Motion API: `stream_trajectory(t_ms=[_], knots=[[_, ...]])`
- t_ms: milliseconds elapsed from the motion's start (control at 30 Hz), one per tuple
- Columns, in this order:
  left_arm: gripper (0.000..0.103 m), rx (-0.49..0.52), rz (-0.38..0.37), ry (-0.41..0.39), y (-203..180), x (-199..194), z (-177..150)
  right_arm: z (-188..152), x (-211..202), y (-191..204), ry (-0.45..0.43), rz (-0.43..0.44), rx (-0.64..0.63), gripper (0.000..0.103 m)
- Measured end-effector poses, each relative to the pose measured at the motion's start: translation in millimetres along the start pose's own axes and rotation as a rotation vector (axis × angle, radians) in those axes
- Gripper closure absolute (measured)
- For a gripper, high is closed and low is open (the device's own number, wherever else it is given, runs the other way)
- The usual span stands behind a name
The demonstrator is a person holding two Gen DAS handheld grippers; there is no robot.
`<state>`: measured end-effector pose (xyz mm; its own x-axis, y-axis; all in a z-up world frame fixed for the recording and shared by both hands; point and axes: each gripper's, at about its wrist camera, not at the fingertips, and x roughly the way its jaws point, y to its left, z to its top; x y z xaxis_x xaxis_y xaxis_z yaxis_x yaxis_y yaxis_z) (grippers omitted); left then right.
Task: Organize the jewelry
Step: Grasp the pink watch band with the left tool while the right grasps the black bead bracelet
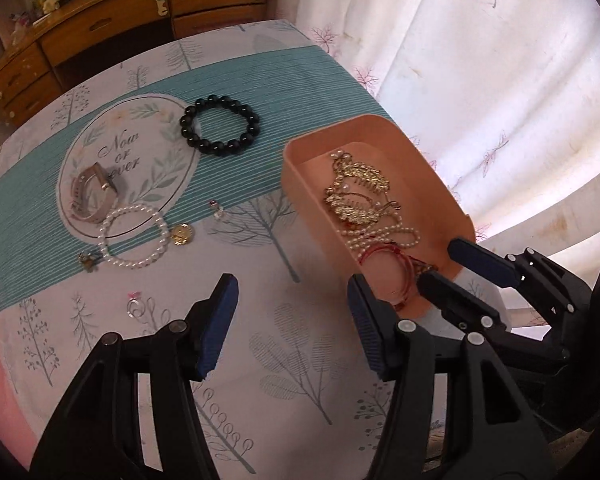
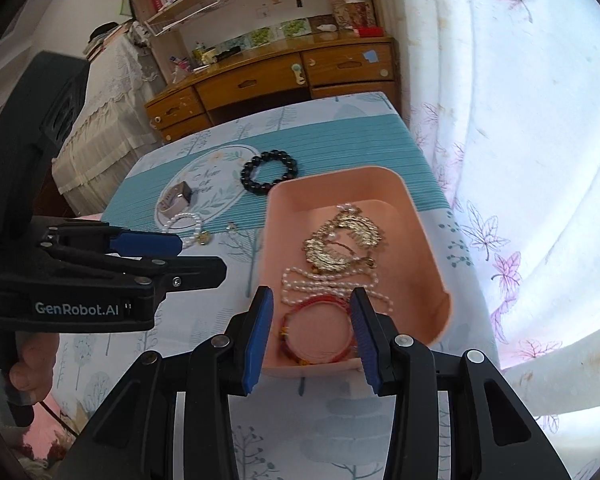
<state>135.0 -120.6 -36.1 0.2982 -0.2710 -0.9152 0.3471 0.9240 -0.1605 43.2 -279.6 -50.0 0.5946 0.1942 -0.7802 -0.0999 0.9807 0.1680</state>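
Three pieces fill the pink tray: gold combs, pearl strand, red bangle; both jaws apart.

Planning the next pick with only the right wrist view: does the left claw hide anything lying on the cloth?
Observer: Yes, a small ring with a pink bow lies on the cloth, just ahead of the left claw.
Operator: Anything by the pearl bracelet?
Observer: A small dark charm lies close beside it, on its left.
Operator: Is that claw carrying anything?
Observer: No, its jaws stand open over bare cloth.
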Motion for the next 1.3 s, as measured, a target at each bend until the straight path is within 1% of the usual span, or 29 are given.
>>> stream_trajectory(t_ms=[167, 333, 467, 600, 733, 867, 967, 1033, 1133, 1233, 1300], knots=[[0.049, -0.076, 0.037, -0.018, 40, -14, -19, 6, 2, 34, 0.005, 0.032, -0.068, 0.063], [0.049, -0.095, 0.105, -0.024, 75, -27, -33, 13, 5, 67, 0.016, 0.063, -0.136, 0.063], [0.049, -0.124, 0.157, -0.026, 112, -35, -30, 30, 14, 82, 0.036, 0.105, -0.165, 0.063], [0.049, -0.180, 0.165, -0.022, 153, -38, -15, 60, 33, 92, 0.074, 0.145, -0.191, 0.063], [0.049, -0.263, 0.149, 0.000, 194, -32, 9, 104, 67, 101, 0.131, 0.147, -0.208, 0.063], [0.049, -0.363, 0.131, 0.043, 227, -11, 35, 148, 109, 108, 0.187, 0.144, -0.209, 0.063], [0.049, -0.407, 0.124, 0.081, 242, 10, 51, 177, 145, 113, 0.233, 0.135, -0.196, 0.063], [0.049, -0.420, 0.139, 0.104, 245, 25, 60, 192, 169, 114, 0.275, 0.147, -0.164, 0.063], [0.049, -0.414, 0.171, 0.129, 245, 44, 69, 207, 204, 114, 0.319, 0.116, -0.136, 0.063], [0.049, -0.406, 0.182, 0.153, 244, 61, 74, 210, 228, 116, 0.356, 0.080, -0.141, 0.063], [0.049, -0.408, 0.192, 0.164, 245, 70, 76, 204, 241, 117, 0.374, 0.065, -0.140, 0.064]])
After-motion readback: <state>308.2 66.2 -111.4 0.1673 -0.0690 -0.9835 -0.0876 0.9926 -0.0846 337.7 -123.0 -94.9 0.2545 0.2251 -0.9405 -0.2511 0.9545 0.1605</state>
